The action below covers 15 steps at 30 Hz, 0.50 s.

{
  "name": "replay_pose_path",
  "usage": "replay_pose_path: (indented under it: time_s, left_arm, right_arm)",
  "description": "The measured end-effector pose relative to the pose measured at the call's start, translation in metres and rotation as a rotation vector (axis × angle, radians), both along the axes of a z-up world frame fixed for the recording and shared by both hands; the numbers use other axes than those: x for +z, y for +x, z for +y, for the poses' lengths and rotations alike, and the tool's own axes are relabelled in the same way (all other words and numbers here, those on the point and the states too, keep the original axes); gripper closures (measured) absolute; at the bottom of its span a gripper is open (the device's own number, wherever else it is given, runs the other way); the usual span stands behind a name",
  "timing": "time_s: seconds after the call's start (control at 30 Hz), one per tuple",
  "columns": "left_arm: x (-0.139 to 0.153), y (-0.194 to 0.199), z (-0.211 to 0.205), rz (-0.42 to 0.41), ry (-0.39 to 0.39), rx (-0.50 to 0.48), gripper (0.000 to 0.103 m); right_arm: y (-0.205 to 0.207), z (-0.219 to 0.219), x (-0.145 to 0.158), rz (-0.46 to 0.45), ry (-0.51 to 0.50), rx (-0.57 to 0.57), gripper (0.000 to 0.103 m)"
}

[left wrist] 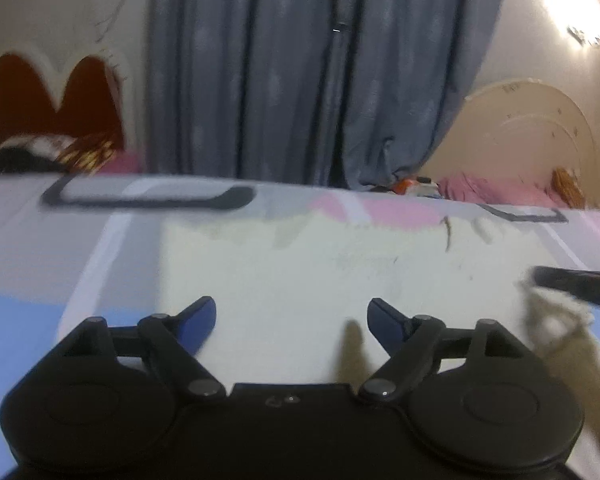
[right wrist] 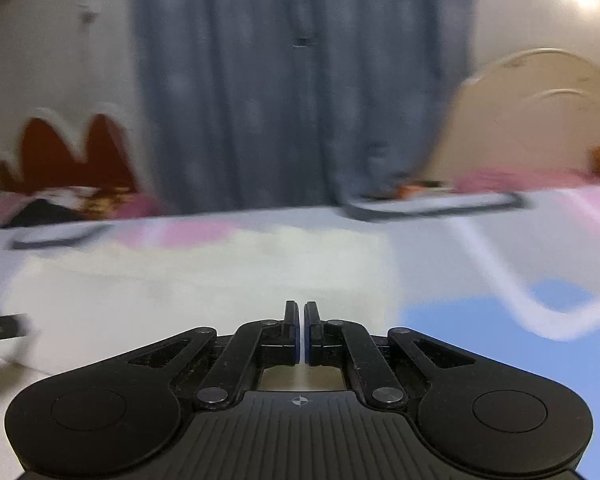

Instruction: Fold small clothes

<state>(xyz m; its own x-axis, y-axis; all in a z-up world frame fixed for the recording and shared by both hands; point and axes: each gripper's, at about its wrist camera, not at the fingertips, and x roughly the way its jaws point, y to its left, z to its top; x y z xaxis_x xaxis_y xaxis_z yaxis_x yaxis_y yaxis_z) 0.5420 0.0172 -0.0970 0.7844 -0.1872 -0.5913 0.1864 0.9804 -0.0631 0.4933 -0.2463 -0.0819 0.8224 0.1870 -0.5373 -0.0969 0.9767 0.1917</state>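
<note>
A pale cream garment point(left wrist: 320, 272) lies flat on the patterned bed sheet point(left wrist: 40, 248). My left gripper point(left wrist: 291, 314) is open and empty, with its blue-padded fingers just above the garment's near part. In the left wrist view the right gripper's dark finger point(left wrist: 576, 286) comes in from the right, and the garment's corner point(left wrist: 556, 320) is lifted and blurred beside it. In the right wrist view my right gripper point(right wrist: 301, 320) is shut above the same garment point(right wrist: 188, 280); no cloth shows between its tips there. The left gripper's finger point(right wrist: 2, 326) shows at the far left.
The sheet point(right wrist: 480, 280) has pink, blue and grey shapes with dark outlines. Blue-grey curtains point(left wrist: 300, 72) hang behind the bed. A cream headboard point(left wrist: 528, 132) and pink bedding point(left wrist: 496, 190) stand at the right, a red headboard point(left wrist: 48, 100) at the left.
</note>
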Motion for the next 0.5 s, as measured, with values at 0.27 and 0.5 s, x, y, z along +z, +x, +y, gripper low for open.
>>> replay_pose_path:
  time_s: [0.27, 0.5]
  left_arm:
    - [0.004, 0.033, 0.015, 0.001, 0.013, 0.052, 0.015]
    - [-0.022, 0.055, 0.036, 0.061, 0.024, 0.112, 0.013]
  right_arm:
    - [0.044, 0.029, -0.010, 0.029, -0.040, 0.037, 0.101]
    - [0.069, 0.042, -0.022, 0.049, -0.010, 0.107, 0.102]
